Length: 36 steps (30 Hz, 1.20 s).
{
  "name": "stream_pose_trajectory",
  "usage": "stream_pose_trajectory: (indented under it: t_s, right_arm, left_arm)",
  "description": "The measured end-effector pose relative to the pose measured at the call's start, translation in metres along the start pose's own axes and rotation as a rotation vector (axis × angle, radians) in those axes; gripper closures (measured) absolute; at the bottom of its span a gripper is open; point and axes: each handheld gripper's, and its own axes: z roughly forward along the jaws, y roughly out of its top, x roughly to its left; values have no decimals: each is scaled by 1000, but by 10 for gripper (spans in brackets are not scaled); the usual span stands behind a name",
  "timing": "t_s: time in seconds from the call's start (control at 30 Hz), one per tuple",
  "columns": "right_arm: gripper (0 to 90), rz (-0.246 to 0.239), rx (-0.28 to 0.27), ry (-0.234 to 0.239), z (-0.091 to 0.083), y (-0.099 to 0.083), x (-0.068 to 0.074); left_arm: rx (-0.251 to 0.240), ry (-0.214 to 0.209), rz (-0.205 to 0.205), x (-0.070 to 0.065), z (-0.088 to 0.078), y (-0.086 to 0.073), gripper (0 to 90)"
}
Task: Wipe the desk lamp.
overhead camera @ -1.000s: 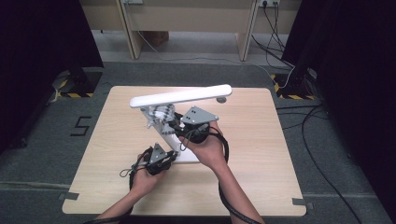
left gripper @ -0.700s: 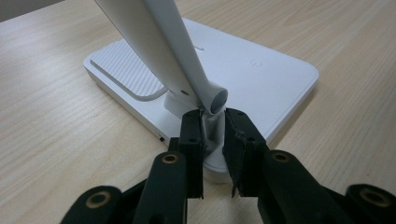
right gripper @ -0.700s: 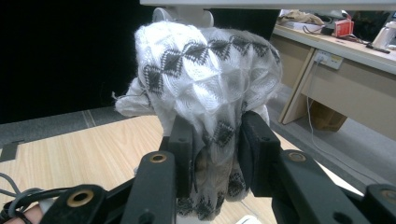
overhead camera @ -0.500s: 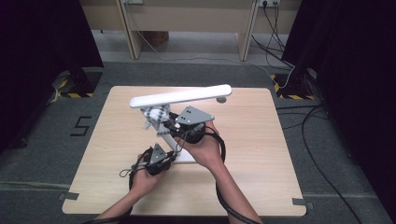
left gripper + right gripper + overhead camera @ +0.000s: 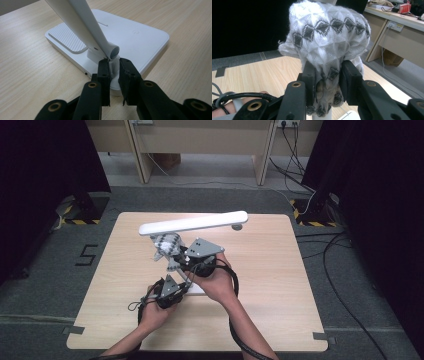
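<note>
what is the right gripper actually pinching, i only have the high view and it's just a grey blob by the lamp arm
Observer: The right gripper is shut on a white knitted cloth with a dark diamond pattern, bunched into a wad.
Operator: and the left one, is it on the lamp?
Observer: Yes. The left gripper has its jaws on either side of the short white hinge post, just below the joint of the lamp arm.
Operator: is the base flat on the table?
Observer: The lamp base lies flat on the wooden table, with a ribbed panel on top beside the arm.
</note>
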Motion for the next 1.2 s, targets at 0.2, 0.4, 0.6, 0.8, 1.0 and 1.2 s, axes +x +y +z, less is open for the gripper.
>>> stream_pose_trajectory:
  t_s: [0.2,0.4,0.6,0.8,1.0,1.2]
  right_arm:
    - [693,4,20,2,2,-6,-1]
    - [695,9,32,4,6,-16,-4]
    - [696,5,48,2,8,-24,-6]
    - [696,13,56,0,10,-29,-6]
    - [697,27,62,-2,12,-36,-5]
    - [697,19,72,-10,14,-42,-3]
  left_arm:
    - [-2,6,6,0,0,0,786]
    - [-3,7,5,0,0,0,786]
    - [-1,8,5,0,0,0,786]
    - [-7,10,3,-1,0,-1,788]
    - [-2,7,8,0,-1,-1,790]
    - [-7,4,3,0,0,-1,791]
